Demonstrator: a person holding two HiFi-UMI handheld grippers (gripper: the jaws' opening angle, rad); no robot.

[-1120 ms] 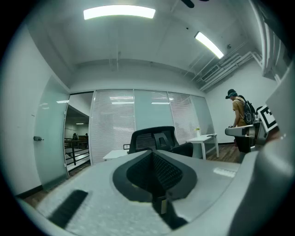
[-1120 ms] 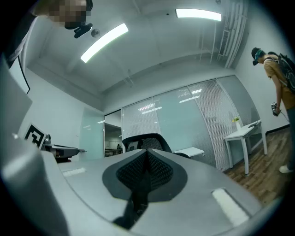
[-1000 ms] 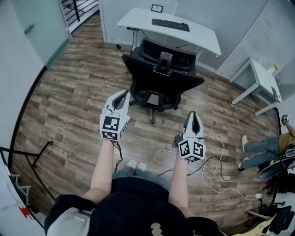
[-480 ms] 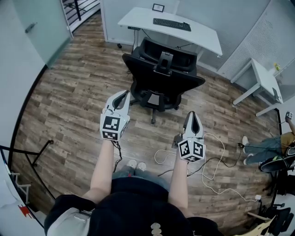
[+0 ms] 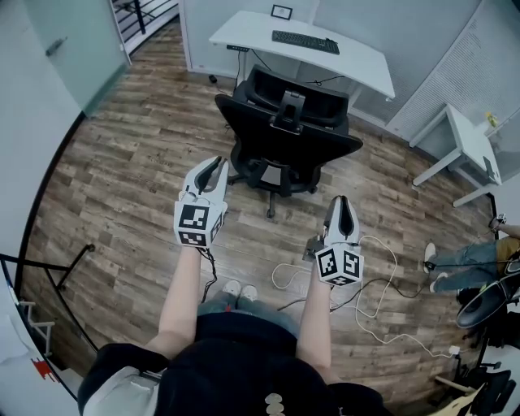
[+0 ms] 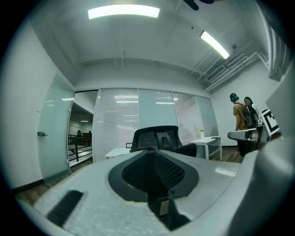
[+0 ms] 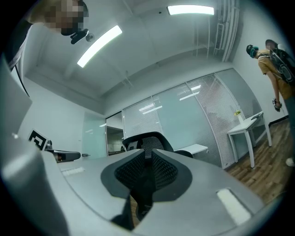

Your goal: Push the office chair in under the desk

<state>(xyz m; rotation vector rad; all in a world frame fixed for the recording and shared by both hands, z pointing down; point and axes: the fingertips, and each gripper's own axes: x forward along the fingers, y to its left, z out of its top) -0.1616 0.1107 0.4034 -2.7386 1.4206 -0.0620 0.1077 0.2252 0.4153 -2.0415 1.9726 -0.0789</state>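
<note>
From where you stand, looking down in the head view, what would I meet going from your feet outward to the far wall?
The person's shoes → office chair → desk → small picture frame at the desk's far edge.

**Chair in front of the surface**

The office chair (image 5: 284, 134) stands ahead of you, its back toward you, just before the surface (image 5: 361, 63). A keyboard (image 5: 305, 41) lies on that surface. A side table (image 5: 465, 136) stands right; cables (image 5: 375, 286) lie on the floor (image 5: 122, 162) beside you.

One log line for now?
chair: not under desk | left gripper: jaws opening, empty | right gripper: jaws opening, empty
</note>
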